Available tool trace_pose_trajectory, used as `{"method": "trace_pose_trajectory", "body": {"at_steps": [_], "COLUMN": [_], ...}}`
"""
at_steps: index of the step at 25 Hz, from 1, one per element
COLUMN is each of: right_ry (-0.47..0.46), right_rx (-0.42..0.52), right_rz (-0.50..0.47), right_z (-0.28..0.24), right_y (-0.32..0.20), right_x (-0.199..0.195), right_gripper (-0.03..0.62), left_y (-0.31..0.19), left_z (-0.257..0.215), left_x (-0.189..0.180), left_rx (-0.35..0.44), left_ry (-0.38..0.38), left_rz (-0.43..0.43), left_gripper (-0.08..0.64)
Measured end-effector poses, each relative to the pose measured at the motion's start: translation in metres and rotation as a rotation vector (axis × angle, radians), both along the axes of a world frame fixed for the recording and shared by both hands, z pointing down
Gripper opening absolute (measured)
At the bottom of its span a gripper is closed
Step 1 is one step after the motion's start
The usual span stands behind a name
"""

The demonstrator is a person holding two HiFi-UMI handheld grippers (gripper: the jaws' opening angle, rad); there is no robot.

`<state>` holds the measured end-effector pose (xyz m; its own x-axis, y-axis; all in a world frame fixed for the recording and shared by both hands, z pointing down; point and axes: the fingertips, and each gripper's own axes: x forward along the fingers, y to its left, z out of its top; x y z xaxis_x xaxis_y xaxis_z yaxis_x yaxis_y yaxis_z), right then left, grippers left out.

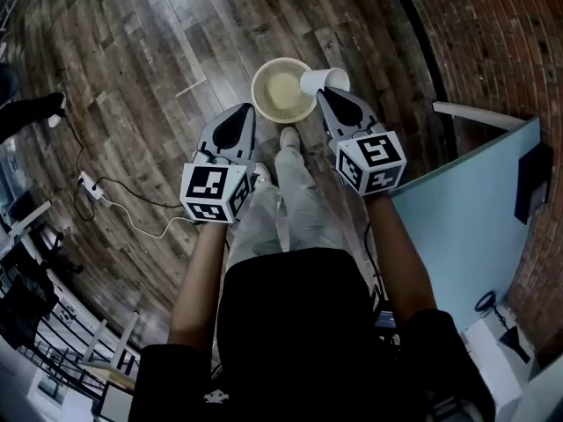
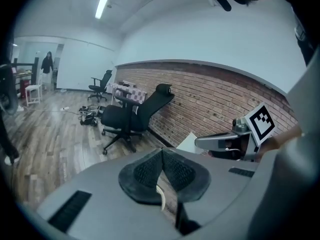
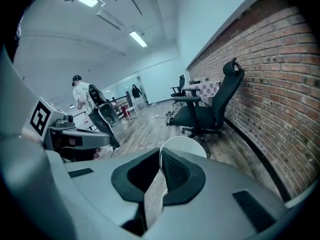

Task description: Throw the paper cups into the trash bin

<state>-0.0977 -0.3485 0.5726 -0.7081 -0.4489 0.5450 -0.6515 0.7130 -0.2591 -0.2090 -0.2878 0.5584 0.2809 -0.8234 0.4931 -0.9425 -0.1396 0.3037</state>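
Wooden plank floor (image 1: 149, 51) fills the head view, and a curved brick wall (image 1: 493, 42) rises well to the right of the bin. On that floor stands the round cream trash bin (image 1: 258, 104), open at the top, just ahead of the person's light shoe (image 1: 288, 136).

The white paper cup (image 1: 324, 81) hangs at the bin's right rim and overlaps it from above, so part of it is over the opening and part is outside. It is tipped onto its side. Its long axis seems to run across toward the bin's middle, though I cannot tell which end is the mouth.

The right tongs (image 1: 332, 97) are clenched on the cup's wall. In the right gripper view the thin white wall runs down between the black ribbed pads (image 3: 177, 171), and the cup's round end stands just beyond their tips (image 3: 160, 151).

The left tongs (image 1: 239, 117) hover on the bin's left side, near its rim. In the left gripper view their pads are pressed together (image 2: 162, 154) with no cup between them.

As I judge it, the drop depends on how far the cup sits inside the bin's rim. The right hand alone carries it, and the bin's centre lies to the cup's left. Let go where it is, the cup could clip the rim and fall to the floor on the bin's right, so a short move toward the bin's middle looks wise before the tongs open
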Motion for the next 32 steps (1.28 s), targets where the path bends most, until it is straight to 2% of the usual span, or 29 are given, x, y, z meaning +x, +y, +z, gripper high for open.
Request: {"method": "trace_pose_trajectory", "body": {"at_steps": [10,24,32], "right_ry": [0.064,0.173,0.225], "right_rx": [-0.123,-0.275,-0.336], "right_rz": [-0.024,0.0,-0.016], "right_z": [0.136,0.332,0.41], "right_y": [-0.016,-0.003,0.012], "right_x": [-0.029,-0.024,-0.02], "right_gripper": [0.017,0.017,0.017], "left_y": [-0.011,-0.004,-0.002], "left_z": [0.107,0.259,0.312], "left_x": [-0.012,-0.01,-0.01], "left_rx": [-0.106,-0.225,-0.259], "left_ry": [0.051,0.062,0.054], "left_rz": [-0.067,-0.051,-0.027], "left_gripper": [0.008,0.008,0.008]}}
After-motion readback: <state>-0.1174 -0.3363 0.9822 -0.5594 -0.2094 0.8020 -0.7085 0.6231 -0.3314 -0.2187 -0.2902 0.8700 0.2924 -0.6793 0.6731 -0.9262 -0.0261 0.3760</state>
